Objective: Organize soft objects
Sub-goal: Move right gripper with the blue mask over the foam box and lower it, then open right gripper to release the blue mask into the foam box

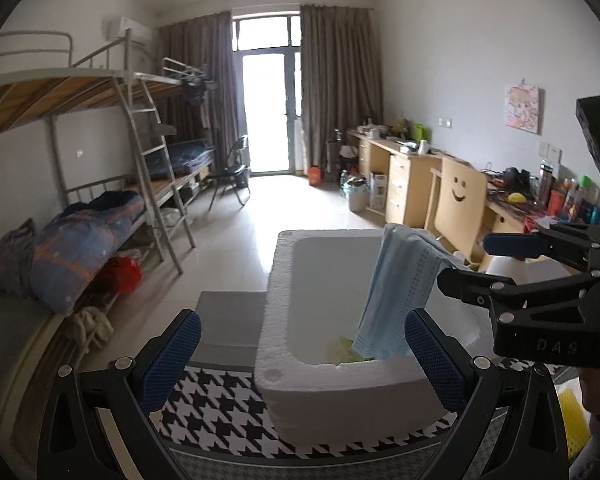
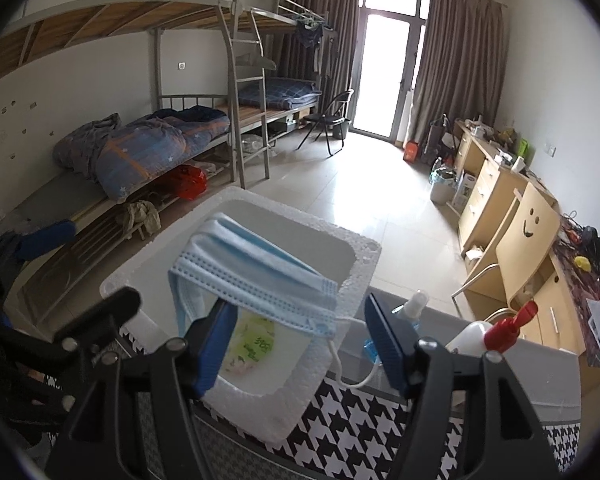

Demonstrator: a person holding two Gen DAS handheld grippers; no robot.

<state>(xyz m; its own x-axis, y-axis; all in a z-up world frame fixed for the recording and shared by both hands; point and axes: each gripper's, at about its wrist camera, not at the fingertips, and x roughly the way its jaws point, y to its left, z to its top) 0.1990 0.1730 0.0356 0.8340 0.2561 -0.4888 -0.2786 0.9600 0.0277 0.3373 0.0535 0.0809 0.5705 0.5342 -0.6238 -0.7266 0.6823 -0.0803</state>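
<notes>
Mask [image 2: 256,276]: pale blue, pleated, draping over my right gripper's [image 2: 304,344] left finger [image 2: 214,344] and hanging above the foam box [image 2: 364,268]; its white ear loop [image 2: 346,372] is trailing over the box's near rim. My right gripper's jaws are standing apart, pinching nothing.

Foam box: white, open-topped, sitting on the houndstooth cloth [image 2: 364,424]. Inside, a pale green packet [image 2: 252,346] is lying on the bottom; its green writing is too blurred for me to read.

Left gripper [image 1: 300,360]: I am holding it spread wide and empty, straddling the box's near left corner. In its view the mask [image 1: 400,292] is dangling into the box [image 1: 284,296], and the right gripper's [image 1: 484,260] black body is showing raised letters "DAS".

Beside the box: a clear spray bottle [image 2: 410,308] and a white bottle [image 2: 472,334] with a red nozzle.

Chair [image 2: 528,236]: wooden, its back bearing a cut-out smiley face.
</notes>
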